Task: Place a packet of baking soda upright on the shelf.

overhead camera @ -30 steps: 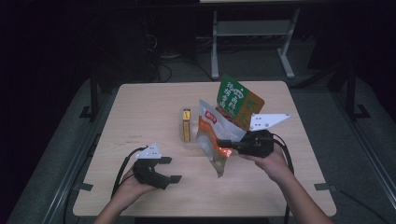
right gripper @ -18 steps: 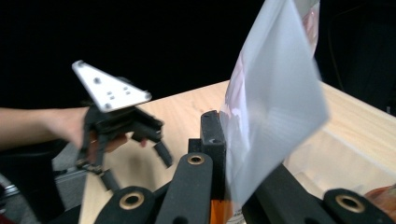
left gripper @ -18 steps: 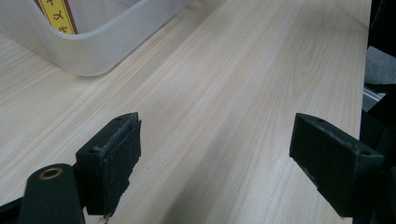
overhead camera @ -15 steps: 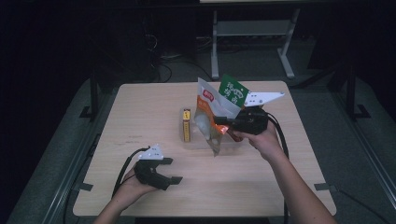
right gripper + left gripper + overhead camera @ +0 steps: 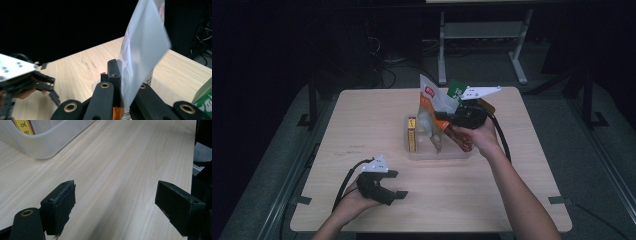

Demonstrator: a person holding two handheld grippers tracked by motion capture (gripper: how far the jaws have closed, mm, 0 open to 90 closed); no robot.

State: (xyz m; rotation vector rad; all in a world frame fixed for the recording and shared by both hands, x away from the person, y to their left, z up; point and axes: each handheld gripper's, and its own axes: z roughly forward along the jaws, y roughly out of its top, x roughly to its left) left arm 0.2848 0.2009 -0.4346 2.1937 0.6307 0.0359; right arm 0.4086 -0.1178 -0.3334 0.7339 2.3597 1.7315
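Observation:
In the high view my right gripper [image 5: 444, 121] is shut on a white and orange snack bag [image 5: 430, 106], which stands upright over a clear plastic bin [image 5: 422, 152] at mid-table. In the right gripper view the two black jaws [image 5: 120, 75] pinch the bag's silvery back [image 5: 143, 50]. A yellow box [image 5: 411, 134] stands in the bin's left end. My left gripper [image 5: 393, 191] rests near the table's front edge, open, its pads [image 5: 61, 200] wide apart over bare wood with nothing between them.
A green bag [image 5: 455, 89] stands just behind the held bag, also seen as the green bag [image 5: 203, 100] low right. The bin's corner [image 5: 37, 145] with the yellow box [image 5: 23, 126] lies ahead of the left gripper. Dark floor and a metal stand [image 5: 482, 35] lie beyond the table.
My right gripper has carried the snack bag away from me and a little left, from beside the bin to above it, and the bag now stands more upright. The left gripper has stayed put.

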